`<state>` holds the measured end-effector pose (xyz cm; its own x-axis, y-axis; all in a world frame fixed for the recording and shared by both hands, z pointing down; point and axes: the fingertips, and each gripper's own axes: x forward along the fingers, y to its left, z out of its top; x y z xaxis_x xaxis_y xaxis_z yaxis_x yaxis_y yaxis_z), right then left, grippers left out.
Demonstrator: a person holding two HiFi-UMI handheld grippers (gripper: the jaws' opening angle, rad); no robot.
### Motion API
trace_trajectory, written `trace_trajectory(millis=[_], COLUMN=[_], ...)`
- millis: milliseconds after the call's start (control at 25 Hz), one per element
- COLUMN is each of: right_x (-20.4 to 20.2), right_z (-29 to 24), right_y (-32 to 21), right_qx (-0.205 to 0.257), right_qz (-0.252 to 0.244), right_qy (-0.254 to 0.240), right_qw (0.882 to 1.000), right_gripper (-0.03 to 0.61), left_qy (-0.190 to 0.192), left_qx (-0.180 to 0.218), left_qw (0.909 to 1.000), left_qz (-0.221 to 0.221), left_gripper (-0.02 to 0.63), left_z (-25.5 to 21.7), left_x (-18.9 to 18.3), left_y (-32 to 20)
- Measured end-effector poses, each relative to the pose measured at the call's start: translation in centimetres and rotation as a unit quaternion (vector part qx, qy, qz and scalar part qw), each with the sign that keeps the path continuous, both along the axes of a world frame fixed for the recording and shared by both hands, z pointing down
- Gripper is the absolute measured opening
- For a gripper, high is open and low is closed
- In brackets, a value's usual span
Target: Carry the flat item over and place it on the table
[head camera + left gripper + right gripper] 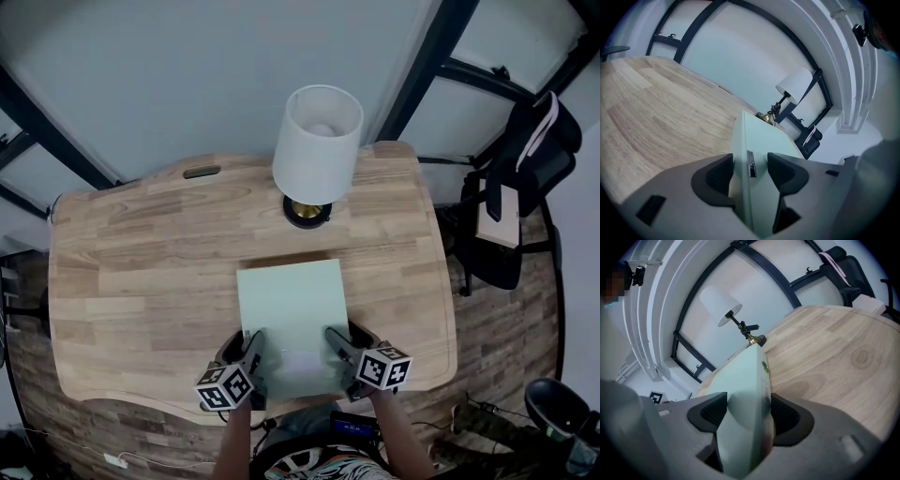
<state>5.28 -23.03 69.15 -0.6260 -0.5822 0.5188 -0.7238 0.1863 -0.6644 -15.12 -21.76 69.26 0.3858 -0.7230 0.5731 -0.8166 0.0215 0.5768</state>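
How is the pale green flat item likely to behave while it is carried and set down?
Probably stiff: the pale green flat item juts out flat from the left gripper and right gripper, held only at its near edge, without sagging. Its smooth faces may be slippery. Two grips suggest some weight, perhaps.
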Motion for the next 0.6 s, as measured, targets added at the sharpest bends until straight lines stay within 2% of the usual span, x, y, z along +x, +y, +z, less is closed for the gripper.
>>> trace_trajectory(millis=[360,600], right_x=[0.0,-0.3], right_z=[-0.4,-1.1], right_y=[-0.1,0.0], right_qx=[0.016,0.033], right_qz=[-0.004,-0.021], right_qy=[0.027,0.052], right_qw=[0.999,0.998], right_gripper=[0.282,0.282], left_qy=[-0.016,-0.030], left_qx=[-0.015,-0.011], left_qw=[0.9997,0.9994], left_qz=[0.008,0.013], left_gripper=[0.229,0.229], left_z=[0.0,-0.5], left_x=[0.1,-0.2], left_y=[-0.1,0.0])
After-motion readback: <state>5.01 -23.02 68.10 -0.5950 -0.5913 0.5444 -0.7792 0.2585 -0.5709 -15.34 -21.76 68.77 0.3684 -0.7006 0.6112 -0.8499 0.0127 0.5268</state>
